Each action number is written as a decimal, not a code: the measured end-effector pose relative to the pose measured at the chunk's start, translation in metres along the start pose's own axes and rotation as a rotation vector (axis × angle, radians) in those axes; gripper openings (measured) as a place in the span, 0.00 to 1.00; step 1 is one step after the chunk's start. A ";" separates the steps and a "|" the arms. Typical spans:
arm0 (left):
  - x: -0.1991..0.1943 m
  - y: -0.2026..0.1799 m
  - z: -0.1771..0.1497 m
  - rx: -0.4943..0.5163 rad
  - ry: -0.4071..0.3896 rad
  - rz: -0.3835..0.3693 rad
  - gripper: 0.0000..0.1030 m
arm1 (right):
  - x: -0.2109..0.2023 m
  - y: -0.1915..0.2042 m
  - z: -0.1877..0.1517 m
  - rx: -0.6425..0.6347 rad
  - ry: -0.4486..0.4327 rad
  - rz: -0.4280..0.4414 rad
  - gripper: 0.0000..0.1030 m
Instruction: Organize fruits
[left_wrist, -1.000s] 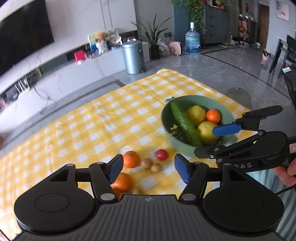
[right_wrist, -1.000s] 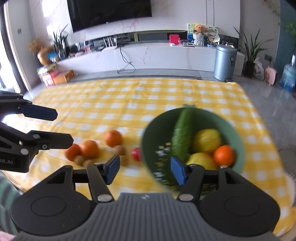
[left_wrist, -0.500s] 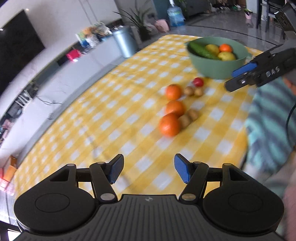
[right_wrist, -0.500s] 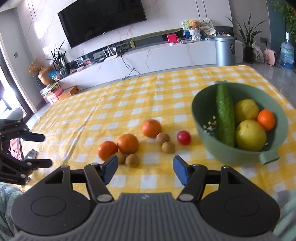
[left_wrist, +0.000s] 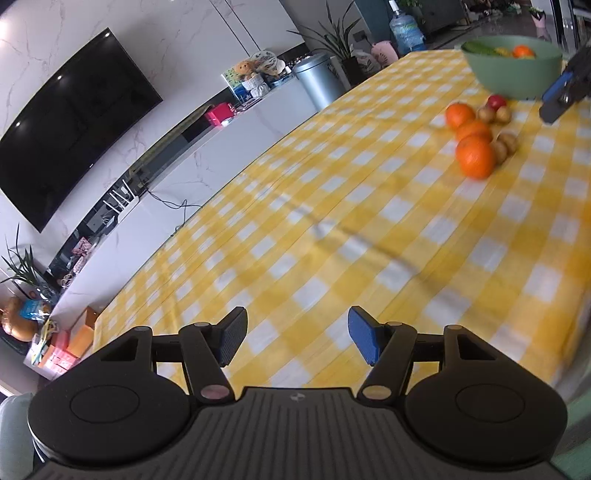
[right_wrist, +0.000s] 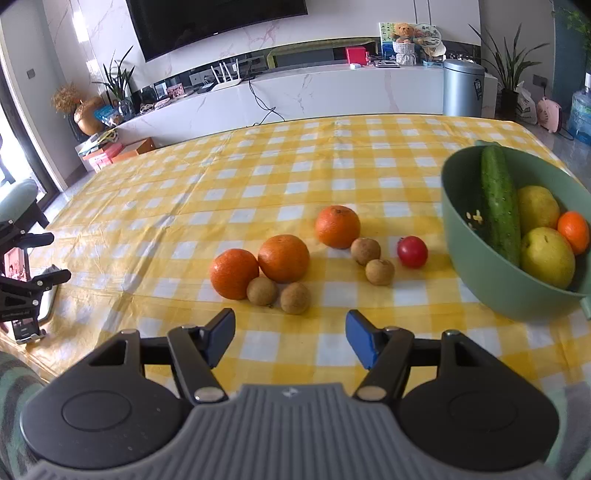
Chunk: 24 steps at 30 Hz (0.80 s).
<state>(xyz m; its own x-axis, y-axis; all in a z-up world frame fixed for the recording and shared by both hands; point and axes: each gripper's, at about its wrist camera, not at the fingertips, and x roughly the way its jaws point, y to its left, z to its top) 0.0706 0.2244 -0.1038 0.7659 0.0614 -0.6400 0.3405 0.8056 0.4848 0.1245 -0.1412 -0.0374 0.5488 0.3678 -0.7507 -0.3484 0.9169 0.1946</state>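
My right gripper (right_wrist: 290, 334) is open and empty, low over the yellow checked tablecloth (right_wrist: 258, 173). Just beyond its fingertips lie three oranges (right_wrist: 283, 258), several small brown fruits (right_wrist: 294, 297) and a red fruit (right_wrist: 412, 251). To the right, a green bowl (right_wrist: 480, 266) holds a cucumber (right_wrist: 498, 206), two yellow fruits (right_wrist: 546, 256) and a small orange (right_wrist: 572, 232). My left gripper (left_wrist: 297, 338) is open and empty over bare cloth, far to the left of the oranges (left_wrist: 475, 157) and the bowl (left_wrist: 513, 79). It also shows at the right wrist view's left edge as left gripper (right_wrist: 48, 257).
The table's near edge runs just under both grippers. A long white TV cabinet (right_wrist: 332, 92), a wall TV (right_wrist: 214, 18) and a metal bin (right_wrist: 463, 86) stand beyond the far edge. A striped sleeve (right_wrist: 14, 376) shows at the lower left.
My left gripper has swung left and down, away from the bowl and fruit, to bare cloth. My right gripper has pulled back, so the loose fruit now lies just ahead of it.
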 end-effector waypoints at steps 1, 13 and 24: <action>0.003 0.002 -0.004 0.004 0.005 0.005 0.72 | 0.002 0.001 0.001 -0.002 0.000 -0.004 0.62; 0.017 0.031 -0.024 -0.030 0.039 0.047 0.72 | 0.021 0.011 0.007 -0.026 -0.010 -0.025 0.62; -0.013 0.030 0.046 -0.089 -0.060 -0.054 0.71 | 0.035 0.004 0.019 -0.024 -0.023 -0.044 0.62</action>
<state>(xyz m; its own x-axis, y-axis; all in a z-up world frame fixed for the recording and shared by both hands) 0.0961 0.2202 -0.0533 0.7799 -0.0167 -0.6256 0.3346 0.8559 0.3943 0.1571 -0.1218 -0.0511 0.5813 0.3312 -0.7433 -0.3414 0.9284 0.1467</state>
